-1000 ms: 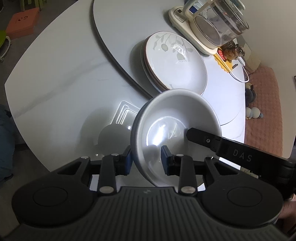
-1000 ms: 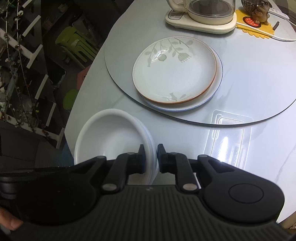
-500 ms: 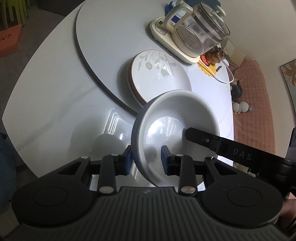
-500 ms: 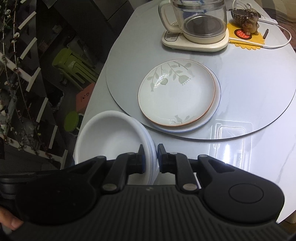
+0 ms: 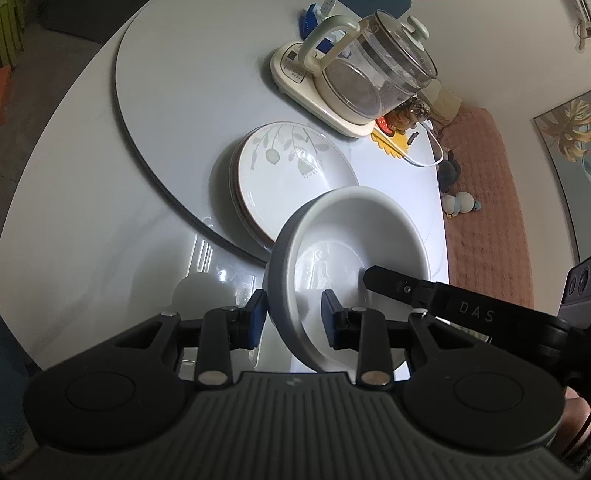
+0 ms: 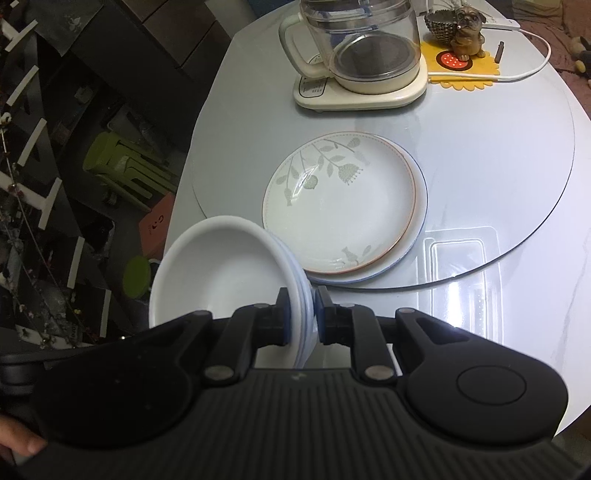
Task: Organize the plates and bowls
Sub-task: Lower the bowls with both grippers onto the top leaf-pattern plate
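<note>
A stack of white bowls (image 5: 351,236) hangs tilted above the table's near edge, held from both sides. My left gripper (image 5: 293,314) is shut on its left rim, one pad outside the wall and one inside. One of my right gripper's fingers (image 5: 391,282) reaches onto the opposite rim. In the right wrist view the bowls (image 6: 218,266) stick out to the left, and my right gripper (image 6: 302,317) is shut on their thin layered rim. Beyond them, a stack of leaf-patterned plates (image 5: 291,173) (image 6: 340,206) lies on the round turntable (image 6: 517,155).
A glass kettle (image 6: 362,44) on its cream base stands at the turntable's far side. Beside it are a yellow mat with a dog figurine (image 6: 465,33) and a white cable (image 6: 532,70). Green stools (image 6: 122,166) stand on the floor to the left. A pink rug (image 5: 487,206) lies beyond the table.
Both grippers have risen with the bowls still gripped, and both wrists have rolled. The table, plates and kettle now sit farther away and more of the room shows.
</note>
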Tool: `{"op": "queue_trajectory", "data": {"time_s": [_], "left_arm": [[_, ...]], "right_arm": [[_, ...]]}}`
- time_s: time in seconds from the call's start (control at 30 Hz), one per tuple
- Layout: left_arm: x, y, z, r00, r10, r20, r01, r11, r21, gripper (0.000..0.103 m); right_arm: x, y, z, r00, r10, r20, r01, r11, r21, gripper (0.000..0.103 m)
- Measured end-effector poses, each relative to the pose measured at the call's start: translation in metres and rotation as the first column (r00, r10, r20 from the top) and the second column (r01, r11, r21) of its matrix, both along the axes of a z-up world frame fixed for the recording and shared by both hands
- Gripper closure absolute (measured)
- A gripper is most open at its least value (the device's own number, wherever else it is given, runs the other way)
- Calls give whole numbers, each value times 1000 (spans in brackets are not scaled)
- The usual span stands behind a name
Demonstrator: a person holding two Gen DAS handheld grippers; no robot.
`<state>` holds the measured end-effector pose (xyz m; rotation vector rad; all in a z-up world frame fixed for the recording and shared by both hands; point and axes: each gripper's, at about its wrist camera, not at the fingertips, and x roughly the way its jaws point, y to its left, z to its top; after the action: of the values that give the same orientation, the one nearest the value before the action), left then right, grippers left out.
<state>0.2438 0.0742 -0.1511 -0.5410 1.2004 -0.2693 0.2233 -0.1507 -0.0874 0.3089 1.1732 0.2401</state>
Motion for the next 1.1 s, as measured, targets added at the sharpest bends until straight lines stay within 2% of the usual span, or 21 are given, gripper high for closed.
{"op": "queue_trajectory", "data": {"time_s": [0.3,0.57,1.0,1.1], "left_arm": [[48,-1,-6,1000,23,1,-23,1000,-19,66],[90,-9,-26,998,59,-35,-59,998,-8,66],[142,-25,-63,993,61,-101,-54,996,70,66],[147,-27,-72,991,56,-124,-48,997,67,66]], "right_arm": [[46,1,-2,1000,-3,9,3,1000,-9,86],[84,-2,-21,1000,18,-18,-18,1000,-13,86],[121,-4,-59,996,55,-71,-56,998,-23,86],[126,-4,-65,995,54,-80,-57,998,-29,86]]}}
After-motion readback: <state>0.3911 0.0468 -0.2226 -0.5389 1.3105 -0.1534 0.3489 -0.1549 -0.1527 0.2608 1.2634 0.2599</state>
